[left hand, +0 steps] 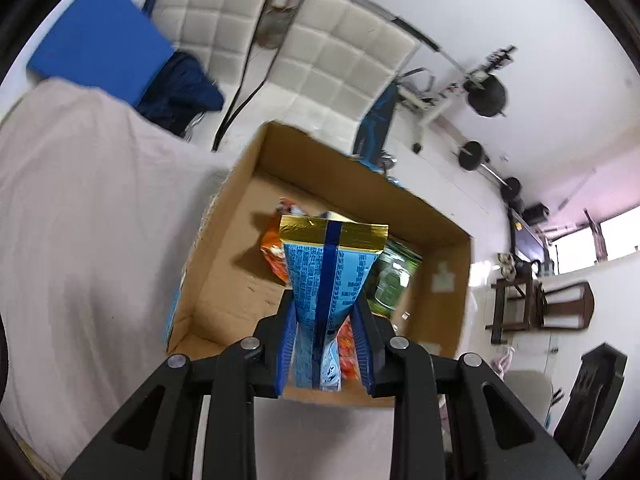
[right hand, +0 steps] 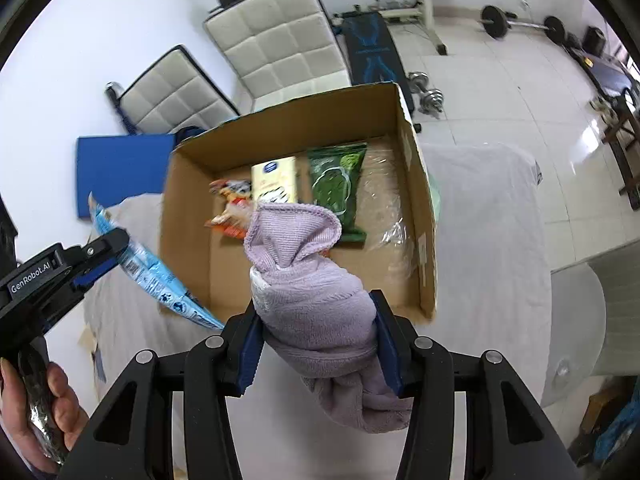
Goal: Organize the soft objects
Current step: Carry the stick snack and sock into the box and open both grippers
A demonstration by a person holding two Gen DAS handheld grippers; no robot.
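**A:** Start closest in. What has the right gripper [right hand: 318,342] got?

**B:** A rolled lilac towel [right hand: 316,300], jaws pinching it from both sides, one loose end flopping forward over the near wall of the cardboard box [right hand: 416,200].

**A:** And the left gripper [left hand: 326,344]?

**B:** Its jaws are pressed onto a light-blue snack bag [left hand: 332,276] with a gold top seal, held upright above the box's near edge (in the right wrist view the same bag juts out beside the box's left wall). A hand [right hand: 60,412] grips that tool's handle.

**A:** What lies inside the box?

**B:** On the floor of it, an orange snack packet [right hand: 230,210] toward the left, a pale yellow packet [right hand: 276,180] just beside it, then a green packet [right hand: 338,190] further right, and crinkled clear plastic [right hand: 390,216] against the right wall.

**A:** What does the box sit on?

**B:** A surface under a pale cloth [right hand: 480,220].

**A:** Beyond the box?

**B:** A blue mat [right hand: 120,168] at its left, two white quilted cushions [right hand: 276,44] against the wall behind it, and barbell weights [right hand: 520,24] on the tiled floor, far right.
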